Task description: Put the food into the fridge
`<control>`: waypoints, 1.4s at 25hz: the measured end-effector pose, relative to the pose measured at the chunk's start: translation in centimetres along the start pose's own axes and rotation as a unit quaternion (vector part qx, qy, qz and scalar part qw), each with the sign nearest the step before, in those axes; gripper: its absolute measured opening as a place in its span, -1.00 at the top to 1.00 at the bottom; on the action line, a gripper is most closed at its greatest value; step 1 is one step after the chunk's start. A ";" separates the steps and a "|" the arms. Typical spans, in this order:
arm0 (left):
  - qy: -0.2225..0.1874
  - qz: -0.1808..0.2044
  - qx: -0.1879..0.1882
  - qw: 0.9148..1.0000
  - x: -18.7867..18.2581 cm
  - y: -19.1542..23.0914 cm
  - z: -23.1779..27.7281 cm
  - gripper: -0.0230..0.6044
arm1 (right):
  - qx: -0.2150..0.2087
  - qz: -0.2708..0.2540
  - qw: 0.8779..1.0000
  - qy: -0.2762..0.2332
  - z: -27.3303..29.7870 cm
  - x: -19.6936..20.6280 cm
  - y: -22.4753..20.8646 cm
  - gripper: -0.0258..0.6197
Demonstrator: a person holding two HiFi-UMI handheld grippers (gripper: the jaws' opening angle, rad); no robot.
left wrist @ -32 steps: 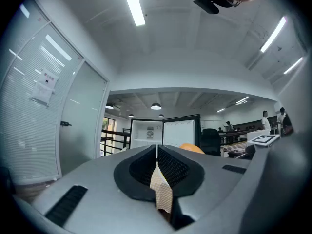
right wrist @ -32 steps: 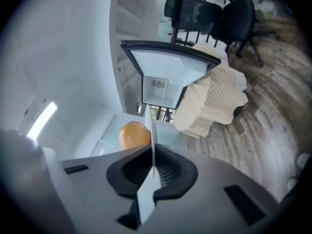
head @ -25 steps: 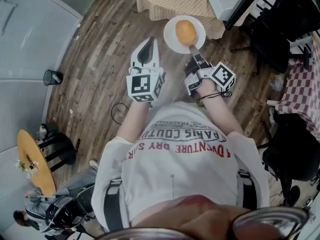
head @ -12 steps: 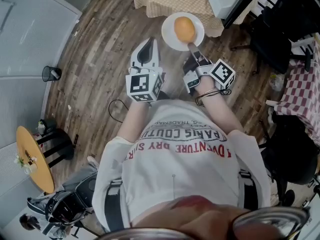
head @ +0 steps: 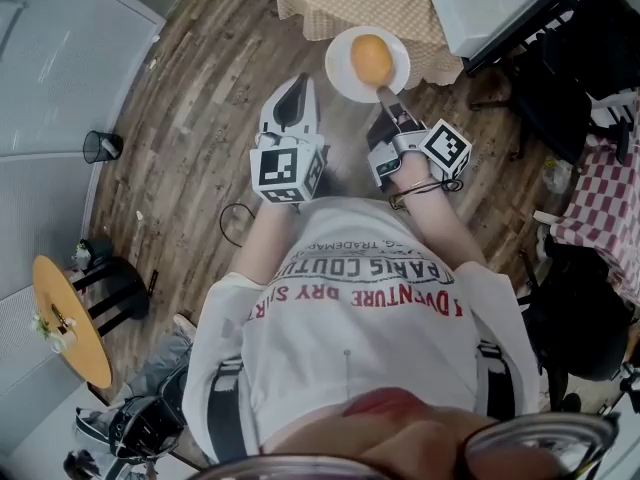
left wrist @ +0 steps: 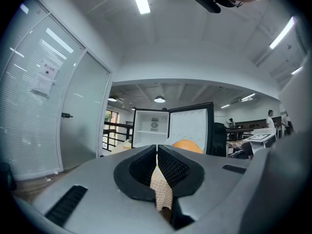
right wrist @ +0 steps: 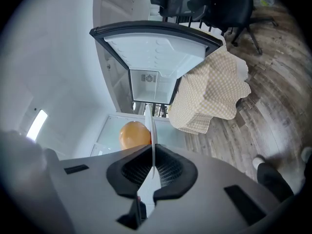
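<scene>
An orange (head: 371,60) lies on a white plate (head: 345,80) held out in front of me over the wooden floor. My right gripper (head: 385,96) is shut on the plate's near rim. In the right gripper view the plate (right wrist: 152,130) stands edge-on between the pads of my right gripper (right wrist: 153,167), with the orange (right wrist: 134,134) to its left. My left gripper (head: 298,86) is shut and empty, beside the plate on its left. The left gripper view shows my left gripper (left wrist: 157,150) with the open white fridge (left wrist: 151,128) ahead and the orange (left wrist: 185,145) peeking over it.
A table with a beige checked cloth (head: 350,3) stands just beyond the plate. The fridge door (right wrist: 156,43) hangs open. Black office chairs (head: 545,98) and a red checked table (head: 610,198) are on the right. A small bin (head: 103,148) and a yellow round table (head: 70,318) are on the left.
The floor and furniture have slid a little in the head view as the person shifts. Both grippers and the plate with the orange keep their places.
</scene>
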State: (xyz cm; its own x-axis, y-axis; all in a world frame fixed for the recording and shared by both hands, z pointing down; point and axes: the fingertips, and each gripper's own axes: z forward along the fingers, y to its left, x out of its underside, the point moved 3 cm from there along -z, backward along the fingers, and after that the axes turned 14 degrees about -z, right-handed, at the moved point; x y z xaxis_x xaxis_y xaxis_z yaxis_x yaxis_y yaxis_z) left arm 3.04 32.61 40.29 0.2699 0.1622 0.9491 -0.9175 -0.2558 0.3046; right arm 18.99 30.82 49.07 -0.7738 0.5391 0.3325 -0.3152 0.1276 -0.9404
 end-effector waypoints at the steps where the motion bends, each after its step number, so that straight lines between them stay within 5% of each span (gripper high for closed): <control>1: 0.003 0.001 0.002 1.000 -0.3 1.1 0.8 0.84 | 0.002 0.000 1.000 -0.002 1.3 0.1 0.1 0.82; 19: 0.016 -0.018 0.080 0.997 -9.5 22.1 16.9 0.84 | 0.033 0.009 0.996 -0.082 26.3 1.1 3.6 0.82; 27: 0.039 -0.053 0.092 0.994 -9.0 27.3 21.9 0.84 | 0.065 0.006 0.994 -0.091 32.3 0.2 3.1 0.82; 35: 0.054 -0.047 0.095 0.993 -8.4 27.1 27.9 0.84 | 0.067 0.017 0.993 -0.097 36.2 -4.4 0.5 0.82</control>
State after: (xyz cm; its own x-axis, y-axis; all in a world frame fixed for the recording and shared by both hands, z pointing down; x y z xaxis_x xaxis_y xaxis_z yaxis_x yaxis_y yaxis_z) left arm -15.90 -2.27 42.83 0.3093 0.2923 0.9049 -0.8158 -0.4075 0.4104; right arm 2.34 -1.57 49.67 -0.8724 0.3693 0.3201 -0.3467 -0.0061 -0.9379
